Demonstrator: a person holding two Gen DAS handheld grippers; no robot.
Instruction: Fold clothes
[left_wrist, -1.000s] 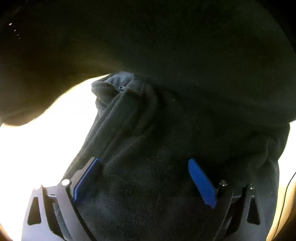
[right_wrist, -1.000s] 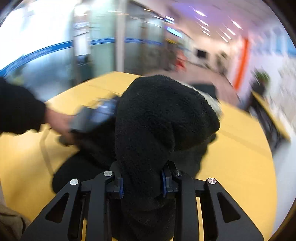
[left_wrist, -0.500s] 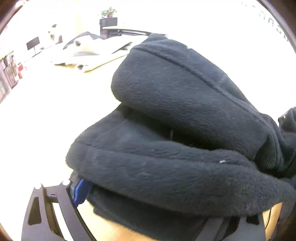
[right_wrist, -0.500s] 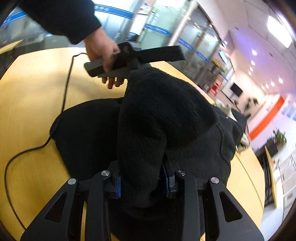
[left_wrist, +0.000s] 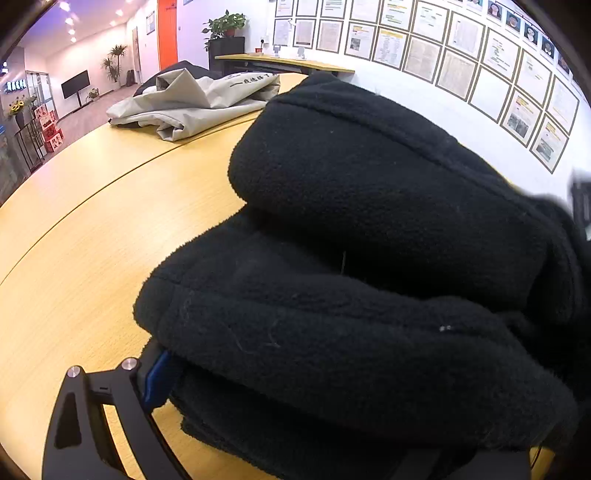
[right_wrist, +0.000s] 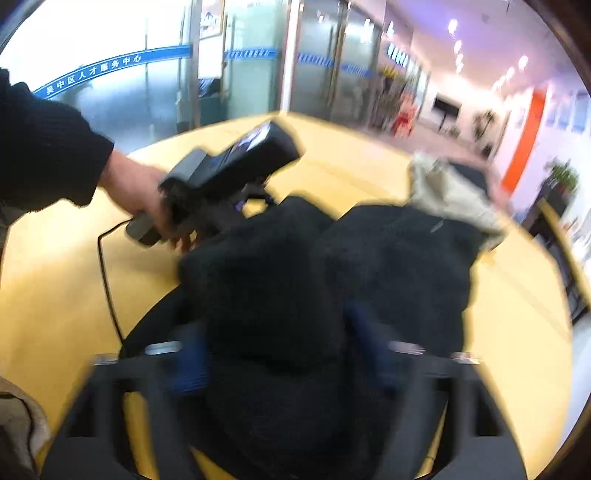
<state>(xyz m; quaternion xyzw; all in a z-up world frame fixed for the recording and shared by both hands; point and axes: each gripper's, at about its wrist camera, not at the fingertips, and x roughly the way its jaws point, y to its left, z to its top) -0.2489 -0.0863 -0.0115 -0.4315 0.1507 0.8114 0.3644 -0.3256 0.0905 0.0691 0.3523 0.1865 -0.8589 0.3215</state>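
- Leftmost, the left gripper (left_wrist: 295, 398): only its left blue pad (left_wrist: 157, 376) shows, set against the edge of the black fleece (left_wrist: 369, 221). The other finger is buried under cloth, so whether these tongs pinch the garment cannot be told.
- Ahead of and over the left tongs, the fleece lies in thick rolled folds on the yellow table (left_wrist: 92, 240). A beige garment (left_wrist: 192, 99) sits well beyond it.
- Between the two tools, the fleece spans from one to the other. The person's hand (right_wrist: 144, 199) holds the left tool at the cloth's far edge.
- Rightmost, the right gripper (right_wrist: 277, 350): its jaws have just been opening and stand apart, with a fold of fleece between them and no longer squeezed. The view is blurred.
- Handling, as a judgement: the fleece is soft, bulky and limp, light for its volume and not slippery. It will sag and unroll when released, so it is best taken at a hem or a folded edge, one tool at each end, not in mid-panel.
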